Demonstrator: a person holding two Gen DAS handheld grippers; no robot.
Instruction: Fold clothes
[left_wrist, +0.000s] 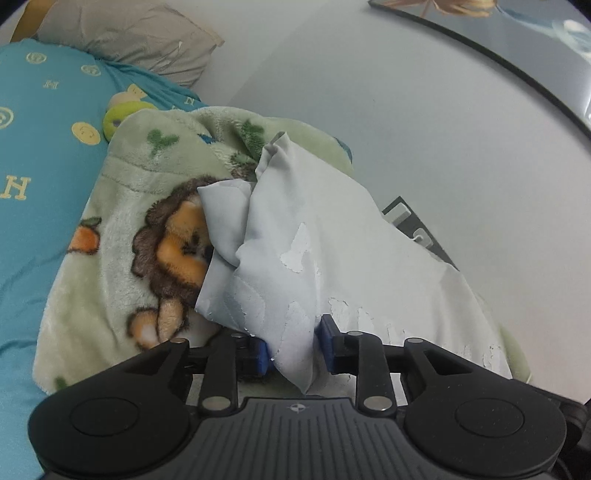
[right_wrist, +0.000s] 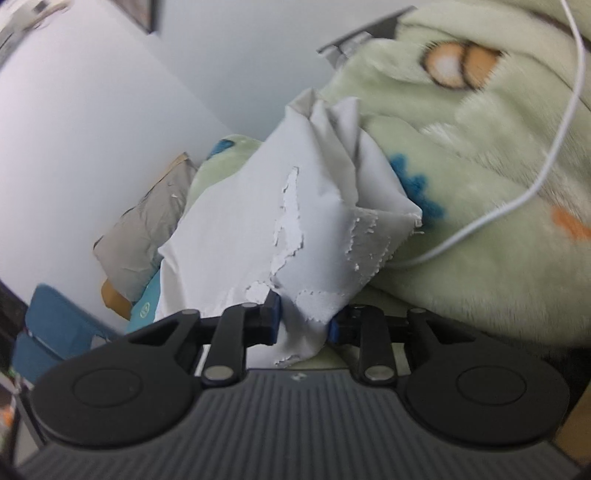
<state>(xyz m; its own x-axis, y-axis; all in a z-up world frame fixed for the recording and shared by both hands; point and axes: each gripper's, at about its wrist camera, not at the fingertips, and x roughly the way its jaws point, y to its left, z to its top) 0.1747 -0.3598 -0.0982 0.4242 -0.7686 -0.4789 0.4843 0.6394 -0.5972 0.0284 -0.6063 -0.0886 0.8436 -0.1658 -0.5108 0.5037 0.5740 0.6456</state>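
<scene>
Both grippers, left gripper (left_wrist: 293, 347) and right gripper (right_wrist: 304, 319), pinch the pale garment (left_wrist: 314, 236) by thin corners above the fleece blanket (left_wrist: 122, 206); either corner could slip free, seemingly when tugged.

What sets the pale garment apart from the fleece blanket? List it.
1. The pale garment is plain and smooth, with flaking white print; the fleece blanket is fuzzy green with a lion.
2. The garment is gripped by both hand-held grippers; the blanket lies loose beneath.
Both are soft fabric.
</scene>
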